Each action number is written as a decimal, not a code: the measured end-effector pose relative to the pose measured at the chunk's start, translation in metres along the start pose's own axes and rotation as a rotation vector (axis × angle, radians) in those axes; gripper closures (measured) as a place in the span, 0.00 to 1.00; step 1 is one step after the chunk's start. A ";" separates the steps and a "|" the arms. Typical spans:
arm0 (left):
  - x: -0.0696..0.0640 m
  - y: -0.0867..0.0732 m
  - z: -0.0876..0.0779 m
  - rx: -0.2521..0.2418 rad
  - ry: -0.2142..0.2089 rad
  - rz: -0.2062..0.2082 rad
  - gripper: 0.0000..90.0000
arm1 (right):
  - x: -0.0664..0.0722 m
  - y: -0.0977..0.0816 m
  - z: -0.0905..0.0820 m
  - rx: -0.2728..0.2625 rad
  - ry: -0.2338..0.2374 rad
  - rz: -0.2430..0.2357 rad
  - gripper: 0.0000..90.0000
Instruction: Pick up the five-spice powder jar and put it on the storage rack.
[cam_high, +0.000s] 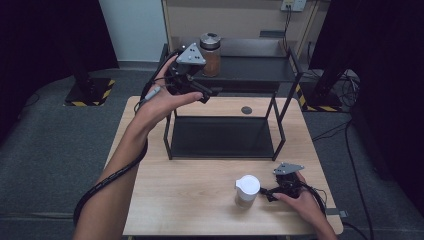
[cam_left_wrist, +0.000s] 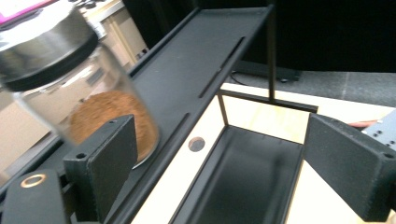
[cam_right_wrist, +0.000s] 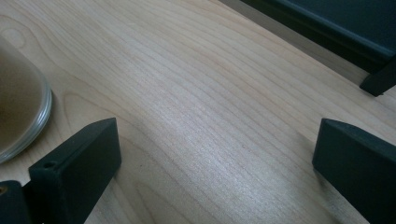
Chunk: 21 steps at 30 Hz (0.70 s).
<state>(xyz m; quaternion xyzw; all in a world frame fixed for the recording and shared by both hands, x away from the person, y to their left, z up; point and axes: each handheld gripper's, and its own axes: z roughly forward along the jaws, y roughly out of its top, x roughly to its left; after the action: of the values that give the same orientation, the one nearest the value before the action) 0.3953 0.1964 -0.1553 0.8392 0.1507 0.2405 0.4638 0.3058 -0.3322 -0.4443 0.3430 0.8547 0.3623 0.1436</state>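
Forearms come in from the bottom of the high view, so those get seen first. Down at the near right, the right gripper is held low over the wooden table, just beside a white-lidded jar. From the right gripper view its jaws are spread wide with nothing but bare wood between them, and the jar's rounded base is caught off at the left edge, outside the jaws, not touched as far as can be told.

Further back, a black two-tier metal rack is stood on the table. Its lower tray sits on the tabletop and its upper shelf is raised at the back. A glass jar with a metal lid and brown powder inside is parked on that upper shelf near the left end.

Up there the left gripper is held in the air just beside the shelf's left end. In the left gripper view its jaws are wide open too, nothing gripped. That jar is seen blurred behind the left jaw, still on the shelf, not between the jaws. A small round dark hole in the tabletop is also visible.
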 end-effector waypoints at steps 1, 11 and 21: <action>0.000 -0.001 0.001 -0.001 -0.005 -0.001 0.11 | 0.000 0.000 0.000 0.000 0.000 0.000 0.02; -0.002 -0.011 0.015 0.021 -0.035 -0.021 0.09 | 0.000 0.000 0.000 0.000 0.000 0.000 0.02; -0.010 -0.024 0.021 0.018 -0.066 -0.011 0.08 | 0.000 0.000 0.000 0.001 0.000 0.000 0.02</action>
<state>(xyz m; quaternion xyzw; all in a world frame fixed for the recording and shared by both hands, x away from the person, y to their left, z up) 0.3978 0.1896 -0.1883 0.8499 0.1421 0.2091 0.4623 0.3059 -0.3321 -0.4442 0.3430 0.8548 0.3619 0.1436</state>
